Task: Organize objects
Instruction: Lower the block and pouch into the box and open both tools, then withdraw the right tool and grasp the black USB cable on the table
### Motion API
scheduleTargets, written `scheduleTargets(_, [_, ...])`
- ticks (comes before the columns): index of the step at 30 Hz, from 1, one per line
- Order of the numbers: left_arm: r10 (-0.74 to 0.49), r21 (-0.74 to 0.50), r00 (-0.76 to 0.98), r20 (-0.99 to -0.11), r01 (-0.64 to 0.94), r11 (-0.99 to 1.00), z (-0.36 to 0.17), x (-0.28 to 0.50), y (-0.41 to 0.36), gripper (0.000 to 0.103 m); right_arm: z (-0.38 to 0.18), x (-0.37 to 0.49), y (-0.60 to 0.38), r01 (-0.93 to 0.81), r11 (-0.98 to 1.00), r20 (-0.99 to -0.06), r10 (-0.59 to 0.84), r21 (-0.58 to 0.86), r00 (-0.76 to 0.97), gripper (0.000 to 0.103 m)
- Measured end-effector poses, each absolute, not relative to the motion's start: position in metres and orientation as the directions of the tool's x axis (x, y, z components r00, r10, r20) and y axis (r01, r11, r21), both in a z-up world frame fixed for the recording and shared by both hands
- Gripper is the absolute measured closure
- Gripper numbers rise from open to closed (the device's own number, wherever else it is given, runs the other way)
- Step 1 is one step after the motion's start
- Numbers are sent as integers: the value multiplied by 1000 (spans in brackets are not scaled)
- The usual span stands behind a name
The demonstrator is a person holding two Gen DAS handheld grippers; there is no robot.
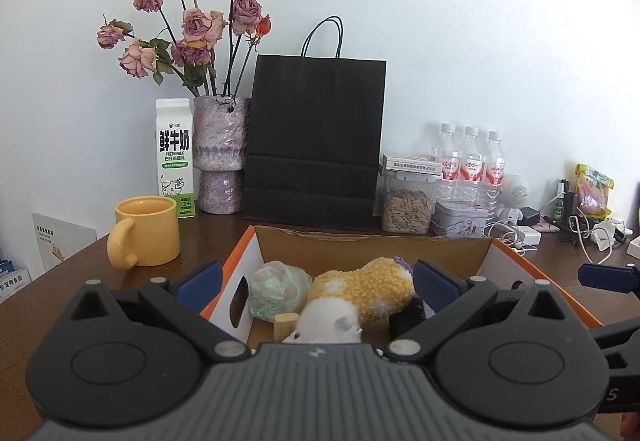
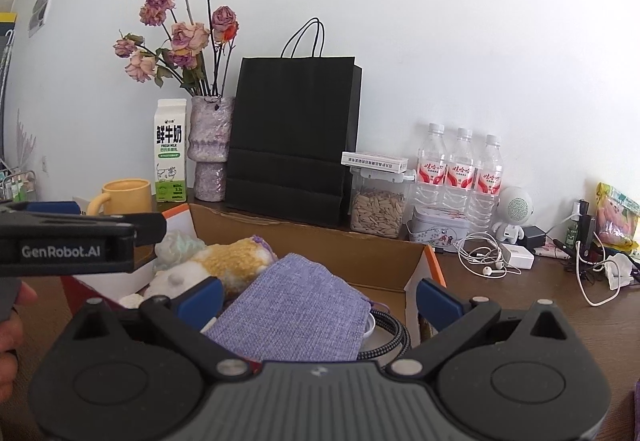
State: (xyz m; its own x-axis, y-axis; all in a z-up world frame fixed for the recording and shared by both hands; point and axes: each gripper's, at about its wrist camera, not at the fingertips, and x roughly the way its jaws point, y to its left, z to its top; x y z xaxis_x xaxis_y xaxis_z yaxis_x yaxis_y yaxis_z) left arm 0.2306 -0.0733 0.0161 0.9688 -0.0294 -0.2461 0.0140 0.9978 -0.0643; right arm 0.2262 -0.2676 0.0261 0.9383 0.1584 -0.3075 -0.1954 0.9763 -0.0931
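- Box [image 1: 360,241] of cardboard with orange edges is sitting open on the brown table [image 1: 80,281], just in front of you, and it is serving as the place where the loose things are being collected.
- You are holding the left gripper [image 1: 316,281] over the near end of the box with its jaws spread wide and nothing between them, so it seems ready to reach in or to steady the box.
- Inside, a yellow and white plush toy [image 1: 368,293] is lying against a crumpled plastic bag [image 1: 276,293]; a small wooden block [image 1: 285,325] is resting near them. They are packed close, probably to leave room for more.
- You are keeping the right gripper [image 2: 318,297] at the right part of the box, also fully open and gripping nothing.
- A purple cloth pouch [image 2: 296,313] is lying between its blue pads [image 2: 200,299], on top of a braided cable [image 2: 394,337]; I cannot tell if the pads are touching it.
- I judge that you are either about to take the pouch or are only arranging it flat.
- The yellow mug [image 1: 146,237] and the earphones [image 2: 484,261] are staying outside the box, well apart from both tools.
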Motion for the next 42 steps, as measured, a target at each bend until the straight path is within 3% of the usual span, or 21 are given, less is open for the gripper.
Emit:
scheduleTargets(22, [-9,-76,941,-339,-17,997,19,142,-31,0,22,125,-264,-209,974,-381,161,-88,910,0])
scheduleTargets(39, [-29,-76,897,-441,-5,997,-5,109,-10,0,-17,99,-250,-278,959,-539,204,-58,817,0])
scheduleTargets(42, [-37,-75,895,-444,3,997,-6,108,-11,0,-19,104,-245,-310,949,-554,229,-55,800,6])
